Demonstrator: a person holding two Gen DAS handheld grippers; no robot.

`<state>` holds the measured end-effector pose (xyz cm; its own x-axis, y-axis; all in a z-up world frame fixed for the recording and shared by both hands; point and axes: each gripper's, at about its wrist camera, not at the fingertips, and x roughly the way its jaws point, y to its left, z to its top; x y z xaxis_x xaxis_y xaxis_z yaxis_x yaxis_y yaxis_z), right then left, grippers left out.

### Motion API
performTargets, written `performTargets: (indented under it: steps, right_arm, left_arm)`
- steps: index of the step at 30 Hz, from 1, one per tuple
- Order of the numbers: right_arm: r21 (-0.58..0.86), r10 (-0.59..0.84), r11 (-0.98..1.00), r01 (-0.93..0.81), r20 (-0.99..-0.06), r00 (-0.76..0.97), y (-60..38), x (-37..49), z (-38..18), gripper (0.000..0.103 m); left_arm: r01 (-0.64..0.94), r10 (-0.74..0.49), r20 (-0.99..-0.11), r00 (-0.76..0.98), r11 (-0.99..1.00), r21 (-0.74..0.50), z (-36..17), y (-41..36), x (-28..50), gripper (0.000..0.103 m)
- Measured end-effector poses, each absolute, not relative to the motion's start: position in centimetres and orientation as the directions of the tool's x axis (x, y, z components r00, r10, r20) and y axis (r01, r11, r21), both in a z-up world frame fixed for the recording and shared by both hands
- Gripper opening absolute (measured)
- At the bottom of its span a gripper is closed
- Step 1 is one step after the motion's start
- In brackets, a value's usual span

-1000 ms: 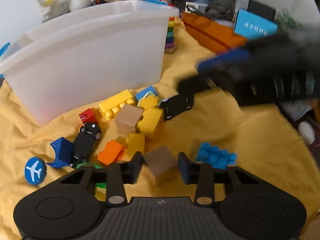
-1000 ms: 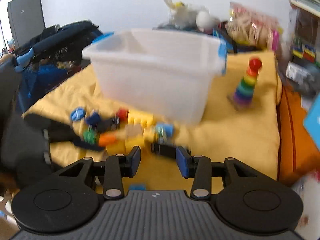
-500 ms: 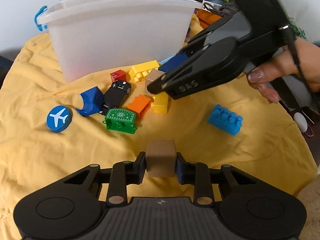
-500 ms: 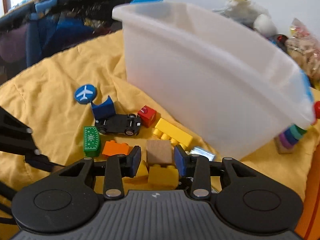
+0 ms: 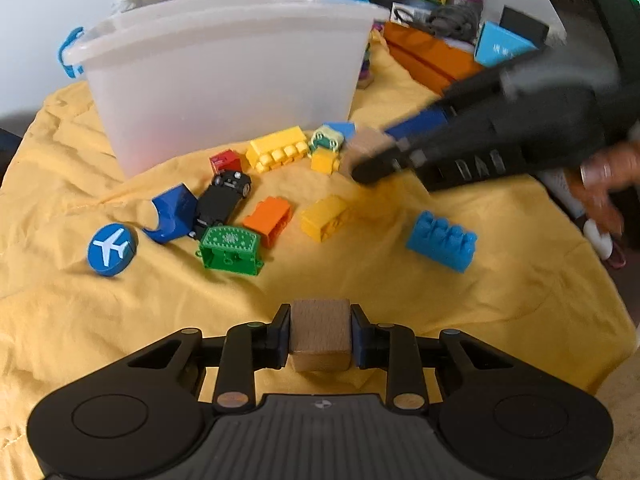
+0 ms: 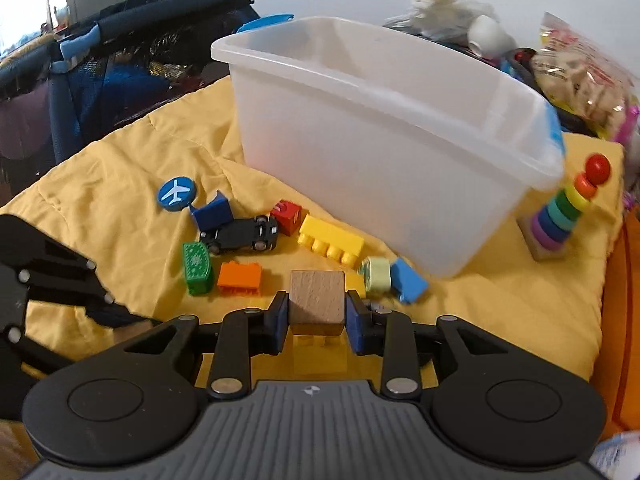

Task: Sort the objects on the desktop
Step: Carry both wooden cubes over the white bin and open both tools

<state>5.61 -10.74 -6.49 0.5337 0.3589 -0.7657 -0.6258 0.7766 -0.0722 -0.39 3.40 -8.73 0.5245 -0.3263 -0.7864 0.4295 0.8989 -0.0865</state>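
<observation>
We see the yellow cloth [image 5: 460,320] covering the surface, and on it one clear plastic bin [image 5: 224,80] with blue handles, standing upright behind the loose toys.

Our left claw [image 5: 320,338] is narrowed to the width of one wooden cube [image 5: 320,334]. Its blue pads press the cube's two sides as the jaws finish closing, and the cube is held just above the cloth at the near edge. The claw tilts steeply downward.

Our right claw [image 6: 317,316] is likewise closing on a second wooden cube [image 6: 317,300], pads against both sides, with a yellow brick [image 6: 320,354] directly below it. In the left wrist view this claw reaches in from the right, blurred, with a hand [image 5: 608,184] behind it.

So we count two wooden cubes, one in each claw.

Scattered between the bin and the claws:
- one light blue brick [image 5: 442,240]
- one black toy car [image 5: 222,202]
- one long yellow brick [image 5: 278,152]
- one green chest [image 5: 230,246]
- one orange brick [image 5: 269,218]
- one dark blue arch piece [image 5: 172,214]
- one round blue airplane disc [image 5: 110,250]
- one small red cube [image 5: 225,160]

One rainbow ring stacker [image 6: 564,216] stands right of the bin.
</observation>
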Motion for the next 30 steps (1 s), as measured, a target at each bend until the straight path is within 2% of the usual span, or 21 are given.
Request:
performTargets:
  steps: [3, 7, 11, 15, 20, 27, 30]
  right_arm:
    - [-0.070, 0.348, 0.787, -0.613, -0.769, 0.536, -11.2, 4.8, -6.7, 0.033]
    - [-0.083, 0.347, 0.794, -0.602, -0.751, 0.562, -11.3, 4.8, -5.5, 0.033]
    - [-0.113, 0.365, 0.806, -0.581, -0.678, 0.638, -11.0, 5.7, -2.0, 0.033]
    - [-0.138, 0.376, 0.822, -0.552, -0.596, 0.709, -10.2, 7.8, 1.5, 0.033]
    - [-0.177, 0.326, 0.850, -0.497, -0.564, 0.759, -8.4, 11.6, 3.8, 0.033]
    - [-0.147, 0.264, 0.884, -0.444, -0.628, 0.732, -7.6, 15.9, 2.2, 0.033]
    - [-0.143, 0.249, 0.885, -0.443, -0.659, 0.710, -7.5, 16.2, 0.8, 0.034]
  left_arm:
    - [0.418, -0.319, -0.757, 0.570, 0.906, -0.067, -6.8, 3.8, 0.1, 0.032]
    - [0.371, -0.308, -0.657, 0.688, 0.928, -0.046, -1.7, 5.2, 1.7, 0.032]
    - [0.349, -0.295, -0.525, 0.799, 0.937, 0.004, 4.0, 6.2, 4.2, 0.032]
    - [0.317, -0.259, -0.463, 0.847, 0.947, 0.049, 6.8, 6.5, 7.7, 0.032]
    - [0.271, -0.218, -0.478, 0.851, 0.962, 0.043, 6.5, 6.8, 11.9, 0.032]
    - [0.251, -0.193, -0.583, 0.789, 0.968, 0.018, 2.1, 6.9, 15.8, 0.033]
    - [0.250, -0.189, -0.591, 0.784, 0.968, 0.021, 2.0, 6.8, 15.5, 0.047]
